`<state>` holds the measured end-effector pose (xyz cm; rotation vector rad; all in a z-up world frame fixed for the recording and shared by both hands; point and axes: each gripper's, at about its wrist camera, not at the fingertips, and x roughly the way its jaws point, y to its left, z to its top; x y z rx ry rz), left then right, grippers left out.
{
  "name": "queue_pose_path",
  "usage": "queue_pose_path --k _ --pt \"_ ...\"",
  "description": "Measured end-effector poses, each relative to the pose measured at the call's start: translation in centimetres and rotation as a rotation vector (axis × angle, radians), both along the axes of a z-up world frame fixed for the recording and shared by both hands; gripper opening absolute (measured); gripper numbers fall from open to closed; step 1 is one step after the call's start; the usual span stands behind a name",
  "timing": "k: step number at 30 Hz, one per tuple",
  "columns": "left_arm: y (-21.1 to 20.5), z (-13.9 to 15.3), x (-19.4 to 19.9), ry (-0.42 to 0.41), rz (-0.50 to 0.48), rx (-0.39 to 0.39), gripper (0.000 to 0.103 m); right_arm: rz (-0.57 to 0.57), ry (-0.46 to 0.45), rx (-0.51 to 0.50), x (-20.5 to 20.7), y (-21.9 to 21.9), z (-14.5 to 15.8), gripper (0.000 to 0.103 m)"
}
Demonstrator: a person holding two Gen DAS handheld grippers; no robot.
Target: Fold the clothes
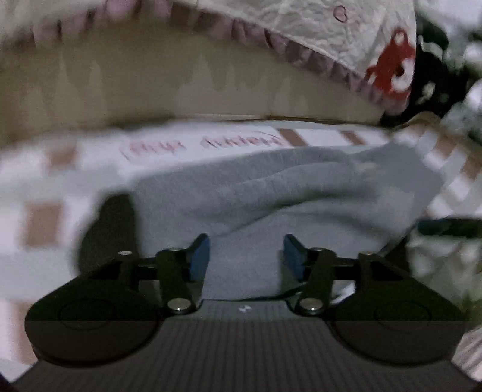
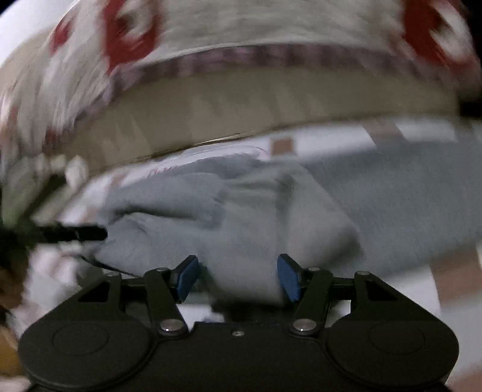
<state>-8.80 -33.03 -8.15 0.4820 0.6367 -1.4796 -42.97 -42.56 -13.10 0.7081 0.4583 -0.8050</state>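
Observation:
A light grey garment (image 1: 286, 187) lies rumpled in soft folds on a checked white and brown sheet (image 1: 42, 223). My left gripper (image 1: 247, 256) hovers low over the garment's near edge. Its blue pads (image 1: 200, 256) stand apart, with cloth beneath them and nothing pinched. In the right wrist view the same grey garment (image 2: 241, 217) is bunched into a thick fold. My right gripper (image 2: 238, 277) is open, with the near end of that fold lying between its blue pads (image 2: 289, 279). The picture is blurred.
Behind the garment runs a beige band (image 1: 180, 81), with a white quilt (image 1: 301, 27) printed in red and edged in a purple frill hanging over it. A dark bar (image 2: 72, 233) pokes in from the left of the right wrist view. The checked sheet (image 2: 415, 280) extends right.

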Motion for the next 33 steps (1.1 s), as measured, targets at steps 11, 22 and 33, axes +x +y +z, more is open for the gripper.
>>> queue_pose_path --k 11,22,33 --pt "-5.3 6.2 -15.4 -0.046 -0.128 0.075 0.06 -0.386 -0.517 0.151 -24.1 -5.3 1.0 0.07" --pt "-15.3 -0.4 -28.5 0.077 0.061 0.243 0.06 -0.434 -0.354 0.292 -28.4 -12.3 -3.8 0.071" --pt "-13.0 -0.8 -25.7 -0.14 0.053 0.068 0.057 -0.615 -0.5 0.203 -26.0 -17.6 -8.5 0.026"
